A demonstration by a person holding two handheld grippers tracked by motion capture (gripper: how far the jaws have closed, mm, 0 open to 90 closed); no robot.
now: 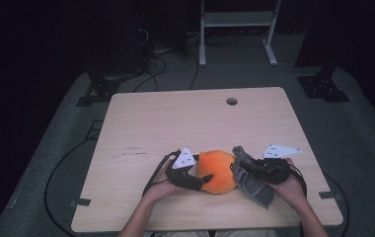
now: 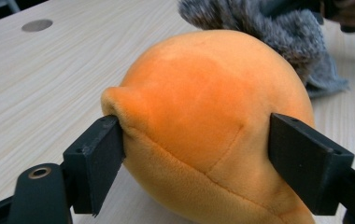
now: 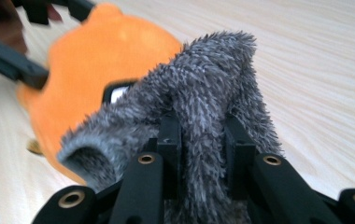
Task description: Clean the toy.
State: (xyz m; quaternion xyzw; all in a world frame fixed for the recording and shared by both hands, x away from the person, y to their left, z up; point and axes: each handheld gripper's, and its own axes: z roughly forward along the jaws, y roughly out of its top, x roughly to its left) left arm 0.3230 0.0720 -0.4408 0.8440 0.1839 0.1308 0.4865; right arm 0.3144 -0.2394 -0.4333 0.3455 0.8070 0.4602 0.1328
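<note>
Tabletop [image 1: 141, 123] of pale wood grain takes up most of the high view, with a round cable hole [image 1: 231, 101] near its far edge and dark floor with cables all around it. Two forearms come in from the near edge, each hand wrapped around a black gripper topped by a grey three-cornered plate.

Next in size is the orange plush toy [image 1: 217, 170], a rounded, stitched ball with a small nub on one side, sitting on the table close to the near edge, between the two hands. The left gripper [image 2: 196, 156] has it between its jaws: in the left gripper view one black pad presses in just under the nub and the other sits against the opposite flank (the plush dents slightly at the nub side), so the jaws stand wide apart but pinch the toy.

Just to the right of the toy, and touching it, is a grey fluffy cloth [image 1: 254, 180], part of it hanging down towards the table. The right gripper [image 3: 202, 140] has its jaws drawn close together on a fold of that cloth, the pile bulging up between and over them, with the orange toy blurred right behind it.
</note>
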